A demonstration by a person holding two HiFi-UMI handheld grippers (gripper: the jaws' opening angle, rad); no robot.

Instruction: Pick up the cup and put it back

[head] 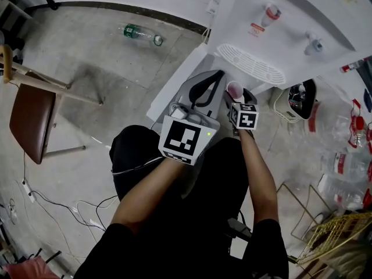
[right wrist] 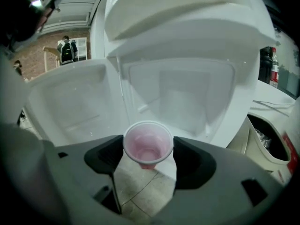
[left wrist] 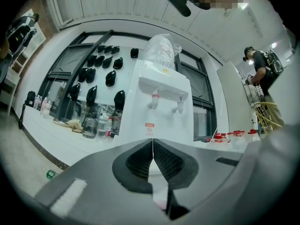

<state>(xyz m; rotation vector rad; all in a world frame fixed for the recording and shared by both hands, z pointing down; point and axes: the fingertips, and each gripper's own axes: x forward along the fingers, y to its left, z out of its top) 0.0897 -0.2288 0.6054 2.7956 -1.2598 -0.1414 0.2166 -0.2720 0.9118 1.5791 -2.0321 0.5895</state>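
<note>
A small pink plastic cup [right wrist: 147, 145] is upright between the jaws of my right gripper [right wrist: 148, 156], which is shut on it. In the head view the cup [head: 235, 89] is held above the floor just in front of the white water dispenser [head: 273, 34], below its drip grille [head: 250, 64]. The right gripper view looks into the dispenser's open lower compartment [right wrist: 178, 95]. My left gripper [head: 203, 93] sits beside it on the left, jaws pressed together and empty; in its own view the left gripper [left wrist: 153, 161] faces the dispenser [left wrist: 161, 107] with its two taps.
A brown chair [head: 32, 112] stands at the left, and a plastic bottle [head: 141, 35] lies on the floor. At the right are a waste bin [head: 297, 100], water jugs [head: 343, 156] and a wire rack [head: 340, 237]. A person [left wrist: 260, 69] stands far right.
</note>
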